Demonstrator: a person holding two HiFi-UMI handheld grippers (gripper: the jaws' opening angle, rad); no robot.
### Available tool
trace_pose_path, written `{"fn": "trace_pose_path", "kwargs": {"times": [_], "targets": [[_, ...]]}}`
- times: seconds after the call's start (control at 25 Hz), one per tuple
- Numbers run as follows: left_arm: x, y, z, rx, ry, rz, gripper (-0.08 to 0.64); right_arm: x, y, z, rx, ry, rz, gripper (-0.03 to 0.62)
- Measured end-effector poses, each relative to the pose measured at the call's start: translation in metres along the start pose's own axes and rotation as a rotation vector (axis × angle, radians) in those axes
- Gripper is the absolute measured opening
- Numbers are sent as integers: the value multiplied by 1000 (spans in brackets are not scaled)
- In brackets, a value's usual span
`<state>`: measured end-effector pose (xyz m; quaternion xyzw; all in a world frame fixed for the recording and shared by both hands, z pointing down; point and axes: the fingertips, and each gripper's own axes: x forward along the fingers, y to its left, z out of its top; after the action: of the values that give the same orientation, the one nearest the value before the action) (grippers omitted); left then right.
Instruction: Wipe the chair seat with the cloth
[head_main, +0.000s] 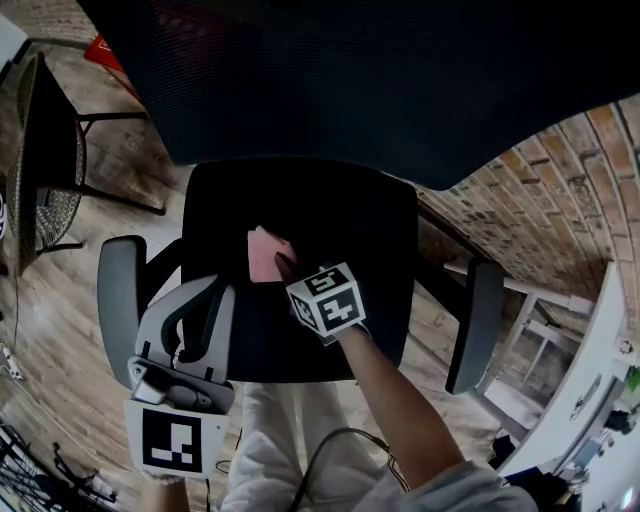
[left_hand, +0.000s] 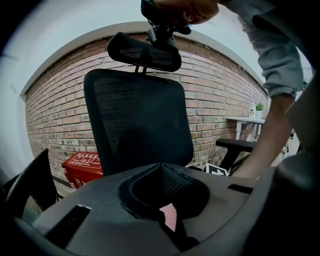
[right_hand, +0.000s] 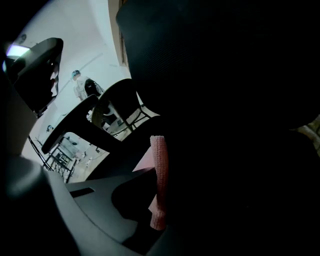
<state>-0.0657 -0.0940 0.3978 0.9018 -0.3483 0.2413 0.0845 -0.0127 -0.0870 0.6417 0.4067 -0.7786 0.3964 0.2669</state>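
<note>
A black office chair faces me, its seat (head_main: 340, 215) in the middle of the head view. A small pink cloth (head_main: 262, 254) lies on the seat's left half. My right gripper (head_main: 284, 268) is shut on the cloth's near edge, its marker cube just behind it. In the right gripper view the cloth (right_hand: 160, 175) stands as a folded pink strip pinched between the jaws (right_hand: 156, 220). My left gripper (head_main: 205, 292) hovers over the seat's front left corner, shut and holding nothing. Through its own view (left_hand: 173, 235) the cloth (left_hand: 170, 216) shows as a pink patch ahead.
The mesh backrest (head_main: 380, 80) rises behind the seat, with grey armrests at the left (head_main: 116, 300) and right (head_main: 478, 320). Another dark chair (head_main: 45, 150) stands at the left. A red box (left_hand: 82, 167) sits by the brick wall. A white table (head_main: 590, 380) is at the right.
</note>
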Motion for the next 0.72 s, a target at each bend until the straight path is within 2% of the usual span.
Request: {"fn": "trace_pose_path", "kwargs": {"times": [0.12,0.28,0.52,0.72], "targets": [[5,0,-1,2,-3,-16,18,-5,-31,6,18,-12,-87,53],[14,-2,0,27,-8,-56,18,-13,-72,17,78,-61,-188,52],[23,0,-1,21,-10,-91,18,-31,-130,35,174,-136,-343,52],[27,-3,-4,43,0,-124,18,-58,-169,28,235,-169,-473,52]]}}
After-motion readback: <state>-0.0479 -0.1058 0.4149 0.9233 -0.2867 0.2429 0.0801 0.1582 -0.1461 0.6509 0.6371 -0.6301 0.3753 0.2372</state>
